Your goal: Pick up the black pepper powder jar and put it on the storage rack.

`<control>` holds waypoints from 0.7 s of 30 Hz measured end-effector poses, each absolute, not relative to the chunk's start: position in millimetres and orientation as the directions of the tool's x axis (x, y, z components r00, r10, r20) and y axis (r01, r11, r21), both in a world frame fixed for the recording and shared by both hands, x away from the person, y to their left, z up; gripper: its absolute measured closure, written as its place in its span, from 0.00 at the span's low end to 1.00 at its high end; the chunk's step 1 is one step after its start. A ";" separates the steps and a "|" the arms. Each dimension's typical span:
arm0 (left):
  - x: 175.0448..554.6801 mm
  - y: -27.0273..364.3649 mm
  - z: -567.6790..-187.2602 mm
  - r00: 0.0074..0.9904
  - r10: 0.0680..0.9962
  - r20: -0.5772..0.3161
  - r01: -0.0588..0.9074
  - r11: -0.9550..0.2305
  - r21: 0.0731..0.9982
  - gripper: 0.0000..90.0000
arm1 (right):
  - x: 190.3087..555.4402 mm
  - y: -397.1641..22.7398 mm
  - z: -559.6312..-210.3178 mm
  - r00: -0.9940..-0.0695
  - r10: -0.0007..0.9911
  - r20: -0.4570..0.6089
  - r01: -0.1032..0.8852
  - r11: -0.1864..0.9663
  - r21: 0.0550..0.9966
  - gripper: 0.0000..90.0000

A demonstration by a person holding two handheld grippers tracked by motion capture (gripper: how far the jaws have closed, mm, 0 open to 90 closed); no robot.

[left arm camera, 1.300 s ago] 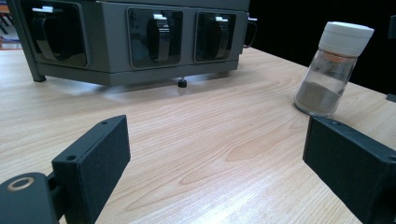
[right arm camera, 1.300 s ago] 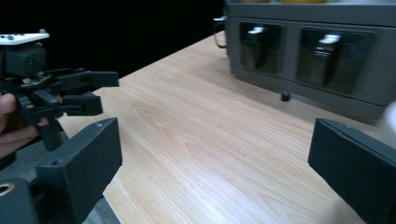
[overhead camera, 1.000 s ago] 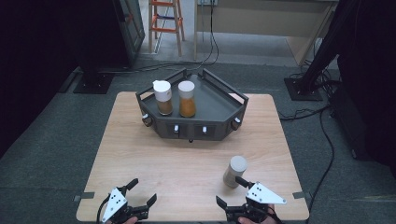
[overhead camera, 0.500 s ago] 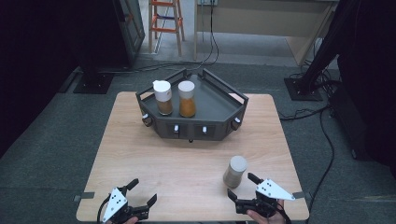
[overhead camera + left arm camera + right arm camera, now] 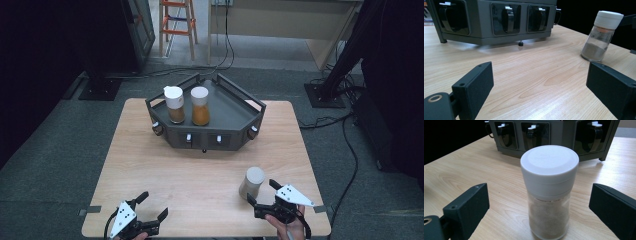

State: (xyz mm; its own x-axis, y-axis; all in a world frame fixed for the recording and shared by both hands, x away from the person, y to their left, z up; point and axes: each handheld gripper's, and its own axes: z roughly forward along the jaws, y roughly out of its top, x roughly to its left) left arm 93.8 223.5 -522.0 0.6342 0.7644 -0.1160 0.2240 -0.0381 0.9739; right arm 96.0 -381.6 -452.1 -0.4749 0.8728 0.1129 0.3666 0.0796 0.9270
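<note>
Jaws of your right gripper (image 5: 261,194) stand spread; the upright spice jar (image 5: 549,192) sits at twelve o'clock, seemingly untouched.

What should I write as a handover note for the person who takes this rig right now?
Left claw: open, holds nothing, low at the near left table edge.
Right claw: open, lined up on the loose spice jar, pads apart from it.
Jar stands upright on the table, near right.
Two other jars stand in the grey rack.
Done: approach to the jar. Left: probably grasp the jar and carry it to the rack.
</note>
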 end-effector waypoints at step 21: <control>94.2 223.9 -522.0 0.636 0.762 -0.119 0.226 -0.037 0.973 0.08 | 125.4 -369.3 -463.4 -0.456 0.886 0.078 0.379 0.114 0.919 0.11</control>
